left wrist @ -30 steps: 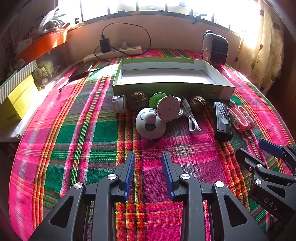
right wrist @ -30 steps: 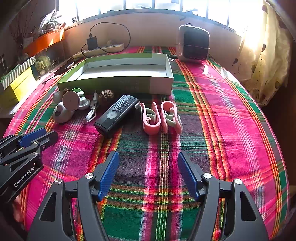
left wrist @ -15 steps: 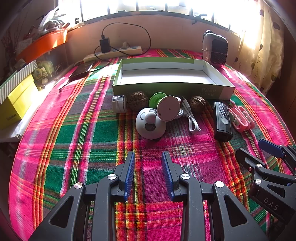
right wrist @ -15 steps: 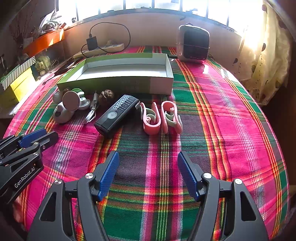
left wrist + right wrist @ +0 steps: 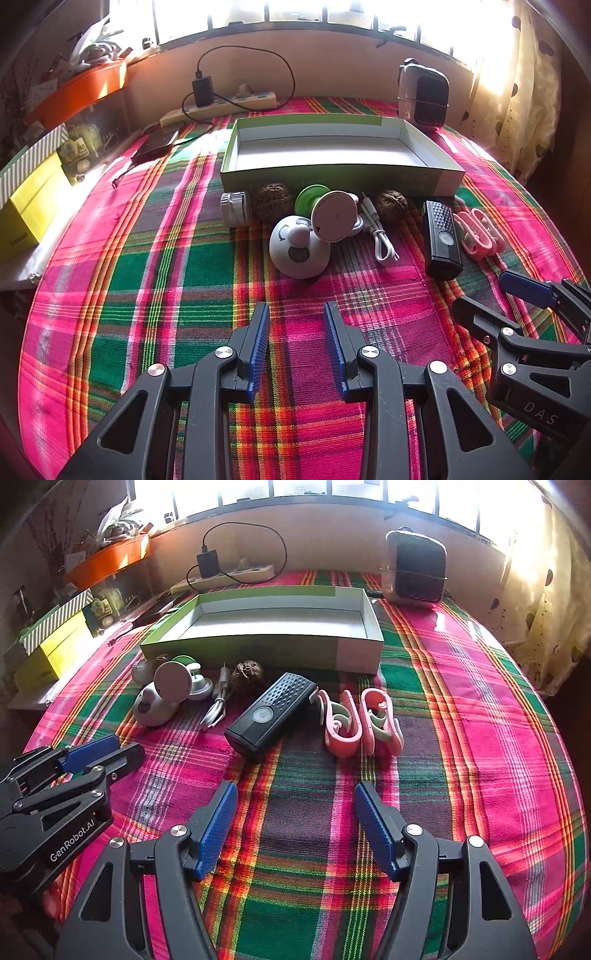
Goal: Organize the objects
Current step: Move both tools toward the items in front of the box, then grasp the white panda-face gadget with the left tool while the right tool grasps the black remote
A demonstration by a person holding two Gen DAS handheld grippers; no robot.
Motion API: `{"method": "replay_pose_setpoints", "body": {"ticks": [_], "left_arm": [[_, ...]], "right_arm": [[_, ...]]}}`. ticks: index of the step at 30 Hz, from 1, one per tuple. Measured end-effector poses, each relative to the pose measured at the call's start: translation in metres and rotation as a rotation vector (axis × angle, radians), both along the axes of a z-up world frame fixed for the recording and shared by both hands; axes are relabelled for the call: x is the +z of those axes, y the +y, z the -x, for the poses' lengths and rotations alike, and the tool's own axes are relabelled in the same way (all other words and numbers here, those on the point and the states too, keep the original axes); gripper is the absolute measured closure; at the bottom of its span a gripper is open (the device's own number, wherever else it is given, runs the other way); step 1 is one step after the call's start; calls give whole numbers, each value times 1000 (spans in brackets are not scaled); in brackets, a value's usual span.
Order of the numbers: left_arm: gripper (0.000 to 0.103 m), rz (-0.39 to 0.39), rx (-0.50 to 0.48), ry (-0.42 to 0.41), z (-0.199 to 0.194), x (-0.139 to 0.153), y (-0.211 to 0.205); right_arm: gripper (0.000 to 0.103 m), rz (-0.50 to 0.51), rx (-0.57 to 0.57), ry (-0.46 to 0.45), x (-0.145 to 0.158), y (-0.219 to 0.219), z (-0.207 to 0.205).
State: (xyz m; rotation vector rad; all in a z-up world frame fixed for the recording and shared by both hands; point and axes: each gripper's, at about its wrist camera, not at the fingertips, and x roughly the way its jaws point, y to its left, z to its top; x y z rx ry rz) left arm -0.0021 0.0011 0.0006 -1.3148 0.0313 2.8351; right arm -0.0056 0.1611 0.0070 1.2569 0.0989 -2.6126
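Observation:
A row of small items lies on the plaid cloth in front of a shallow green-and-white box (image 5: pixel 332 179) (image 5: pixel 258 653): a white roll (image 5: pixel 234 208), two walnuts (image 5: pixel 273 199) (image 5: pixel 391 205), a white round gadget (image 5: pixel 299 254) with a disc (image 5: pixel 334 216), a white cable (image 5: pixel 380 243), a black remote-like device (image 5: pixel 271 712) and two pink clips (image 5: pixel 341 723) (image 5: pixel 380 720). My left gripper (image 5: pixel 295 314) hovers open short of the round gadget, holding nothing. My right gripper (image 5: pixel 295 790) stands open short of the black device and the clips, also holding nothing.
Behind the box are a power strip with a charger (image 5: pixel 221 103) and a small heater (image 5: pixel 413 568). A yellow box (image 5: pixel 26 206) and an orange tray (image 5: pixel 77 92) sit on the left ledge. A curtain (image 5: pixel 546 602) hangs at the right. The other gripper shows at each view's side.
In the right wrist view the objects have slid a little to the right as that gripper swung slightly left. The left gripper and all objects are unmoved.

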Motion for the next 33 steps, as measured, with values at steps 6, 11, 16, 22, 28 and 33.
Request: {"method": "replay_pose_setpoints", "body": {"ticks": [6,11,16,22,28,33], "left_arm": [[75,2,1,0,0,0,1],[75,-1,0,-1,0,0,0],[75,-6,-5,-3,-1,2,-3],[75,-61,-17,-11,7,2,-11],[70,-145,-50,-21,13,3,-19],[69,-203,-61,-19,19,5,-24]], "right_arm": [[37,-14,-5,-3,0,-2,1],[37,-27,-3,-6,0,-4,3],[37,-14,14,-15,0,-7,8],[37,-28,26,-15,0,-15,17],[37,-21,37,-24,-1,-21,27],[37,-21,49,-26,-2,-25,34]]}}
